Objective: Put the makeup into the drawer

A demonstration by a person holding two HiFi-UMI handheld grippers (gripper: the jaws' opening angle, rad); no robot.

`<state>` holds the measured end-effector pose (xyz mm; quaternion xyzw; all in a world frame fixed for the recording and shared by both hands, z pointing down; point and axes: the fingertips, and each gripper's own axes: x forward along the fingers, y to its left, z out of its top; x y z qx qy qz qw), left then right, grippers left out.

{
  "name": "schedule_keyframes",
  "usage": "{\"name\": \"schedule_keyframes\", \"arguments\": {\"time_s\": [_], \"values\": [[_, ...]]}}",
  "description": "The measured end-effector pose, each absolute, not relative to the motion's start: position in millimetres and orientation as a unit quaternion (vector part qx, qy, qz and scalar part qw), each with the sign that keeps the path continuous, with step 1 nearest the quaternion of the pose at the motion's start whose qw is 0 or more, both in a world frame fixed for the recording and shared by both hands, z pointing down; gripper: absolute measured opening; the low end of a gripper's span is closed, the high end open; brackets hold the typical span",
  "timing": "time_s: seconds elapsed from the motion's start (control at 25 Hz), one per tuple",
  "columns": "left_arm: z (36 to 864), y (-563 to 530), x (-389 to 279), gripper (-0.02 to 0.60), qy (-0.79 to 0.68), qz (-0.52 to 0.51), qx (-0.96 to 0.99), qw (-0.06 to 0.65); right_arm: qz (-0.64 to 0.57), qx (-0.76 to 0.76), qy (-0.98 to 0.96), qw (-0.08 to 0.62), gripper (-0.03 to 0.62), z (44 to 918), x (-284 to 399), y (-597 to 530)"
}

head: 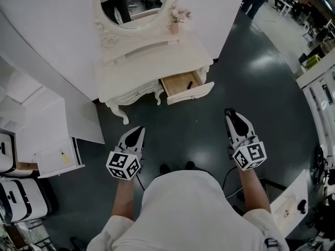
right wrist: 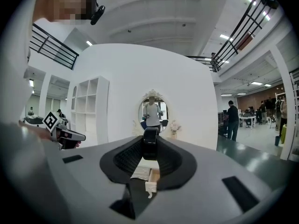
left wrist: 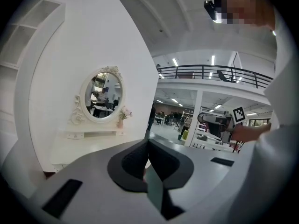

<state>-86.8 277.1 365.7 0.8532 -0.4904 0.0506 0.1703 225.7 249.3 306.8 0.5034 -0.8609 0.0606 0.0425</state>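
Item: small black rounded makeup case (right wrist: pixel 150 143), pinched between the part-closed jaws of the right gripper (head: pixel 231 112). It is well apart from the open wooden drawer (head: pixel 178 82) of the white dressing table (head: pixel 136 67). Probably light, rigid and slick-shelled; best gripped across its sides. Left gripper (head: pixel 140 130): jaws together, empty.

A white vanity (head: pixel 131 75) stands against the wall on a dark floor (head: pixel 209 135). It has an oval mirror (head: pixel 133 1) and a small vase (head: pixel 175 26) on top. Its right drawer (head: pixel 191 94) is pulled open, and a small dark item (head: pixel 189 84) lies inside. The left gripper (head: pixel 139 130) and right gripper (head: pixel 229 112) are well short of the vanity, both pointing roughly toward it. White shelving (head: pixel 47 124) stands at left.
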Motion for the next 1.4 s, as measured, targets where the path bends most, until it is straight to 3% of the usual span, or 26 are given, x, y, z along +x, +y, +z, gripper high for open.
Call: {"name": "schedule_keyframes", "arguments": {"time_s": [0.76,1.4], "values": [[386,250,-122,0.017,-0.452,0.076,0.871,0.176,0.075,0.522,-0.848,0.055,0.092,326,179,243],[388,129,-100,0.017,-0.484,0.08,0.853,0.178,0.082,0.483,-0.869,0.071,0.092,346,185,97]]}}
